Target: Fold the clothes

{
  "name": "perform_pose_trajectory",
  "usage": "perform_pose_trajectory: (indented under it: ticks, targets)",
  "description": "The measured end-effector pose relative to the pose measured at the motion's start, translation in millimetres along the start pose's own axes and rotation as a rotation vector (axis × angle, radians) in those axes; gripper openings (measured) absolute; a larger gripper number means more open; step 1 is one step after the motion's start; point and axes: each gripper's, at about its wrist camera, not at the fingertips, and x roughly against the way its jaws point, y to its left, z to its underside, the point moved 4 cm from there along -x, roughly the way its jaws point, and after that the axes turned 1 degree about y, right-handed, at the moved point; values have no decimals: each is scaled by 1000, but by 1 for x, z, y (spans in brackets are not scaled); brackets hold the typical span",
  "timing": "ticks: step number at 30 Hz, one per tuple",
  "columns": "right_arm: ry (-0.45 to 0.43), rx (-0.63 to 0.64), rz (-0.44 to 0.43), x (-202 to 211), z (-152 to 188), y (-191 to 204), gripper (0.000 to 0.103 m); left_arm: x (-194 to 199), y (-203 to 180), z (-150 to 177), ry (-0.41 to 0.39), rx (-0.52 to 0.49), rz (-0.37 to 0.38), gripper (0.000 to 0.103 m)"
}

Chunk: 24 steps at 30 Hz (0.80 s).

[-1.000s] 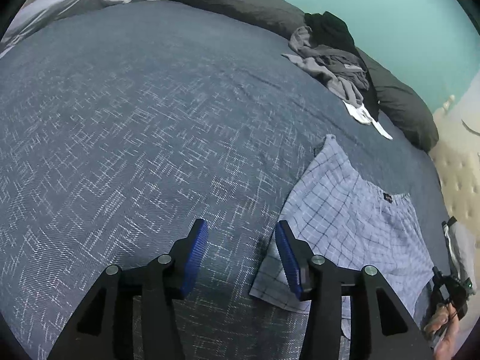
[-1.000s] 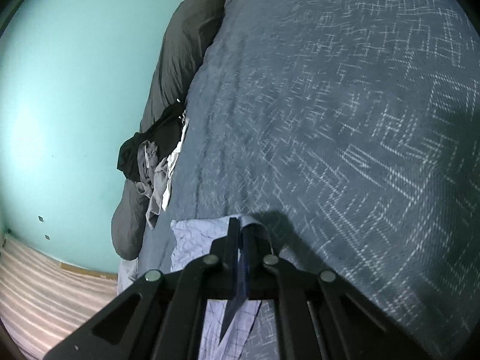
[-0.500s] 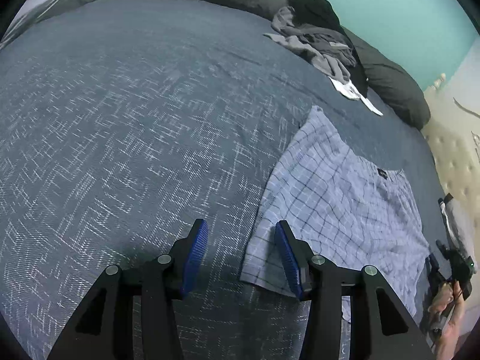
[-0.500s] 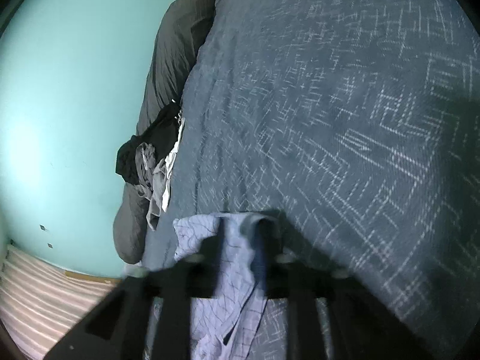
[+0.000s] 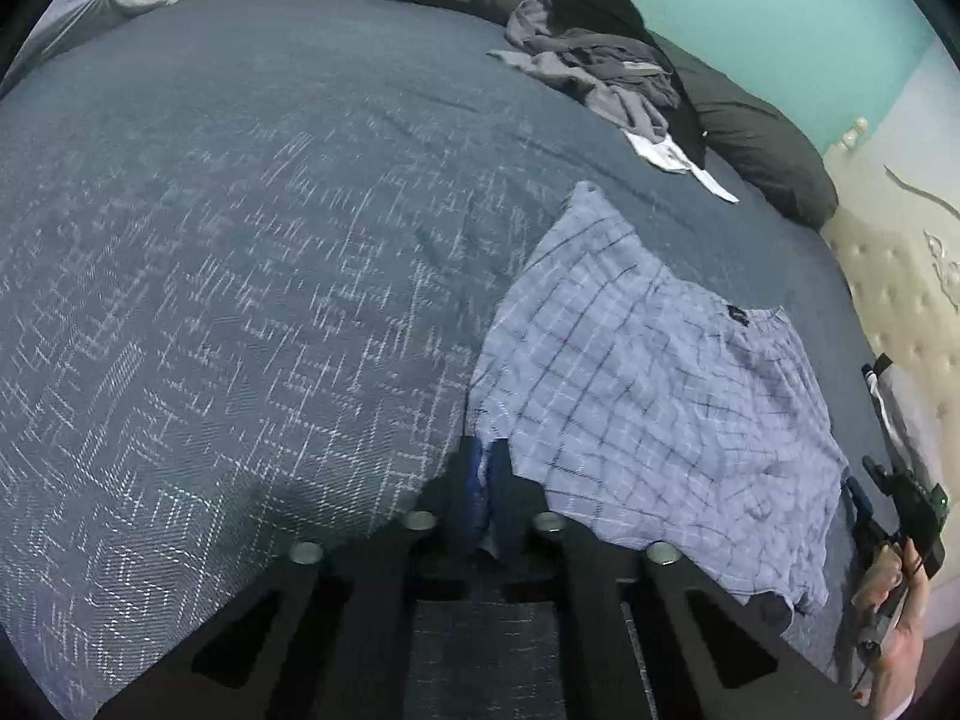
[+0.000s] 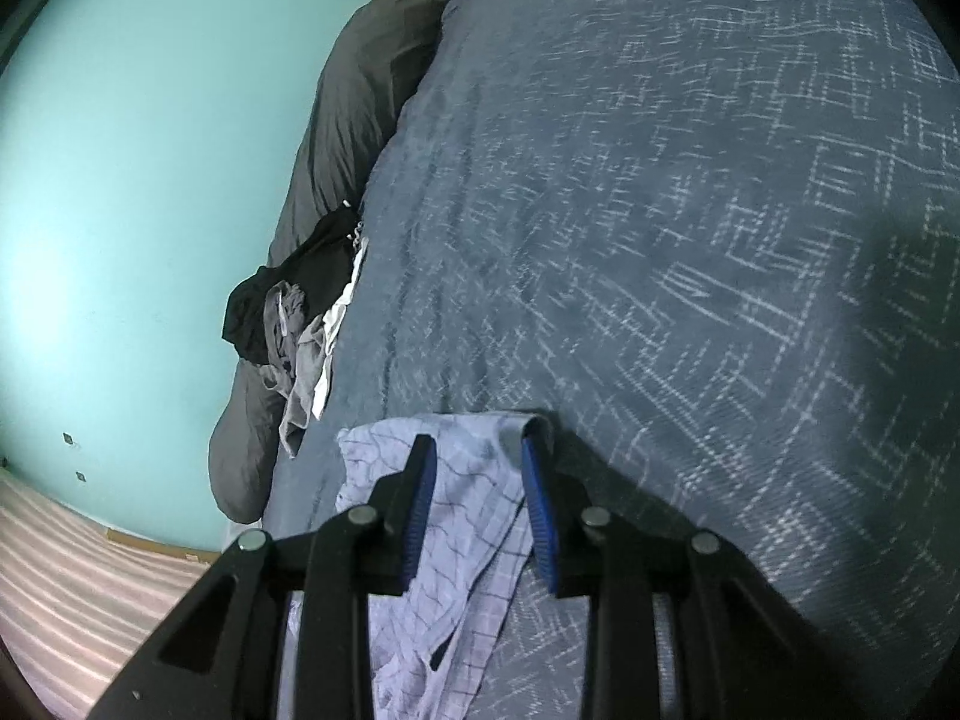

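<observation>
left tongs clench corner of plaid shorts, right tongs let go

near, bottom centre of the left view: left gripper (image 5: 483, 483) is now clenched on the near hem corner of the plaid shorts (image 5: 648, 396); half a second ago its jaws were apart beside that corner. bottom centre of the right view: right gripper (image 6: 477, 504) is now released, jaws wide over the cloth, having been closed on it a second ago. shorts lie spread, lower right of the left view, on the blue bedspread (image 5: 240, 276). so the grip has swapped sides; probably a fold starts from this corner. far, upper right: clothes pile (image 5: 600, 60) against dark pillows (image 5: 756, 132).
</observation>
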Motion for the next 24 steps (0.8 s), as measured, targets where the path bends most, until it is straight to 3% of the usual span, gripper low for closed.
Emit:
perform_pose_trajectory:
  ticks: [5,8,14,19,24]
  targets:
    - [2,0,0,-1,1,0,29,12,-36,-4,-29,-110,45,2]
    - [5,4,0,-1,3,0,29,-1,-54,7,45,-165,108,3]
    - [7,1,-4,-1,4,0,29,-6,-56,7,66,-152,130,5]
    - [8,0,-2,-3,4,-1,29,6,-46,0,33,-108,159,33]
    - [7,2,1,-4,5,0,29,9,-39,-2,20,-103,151,36]
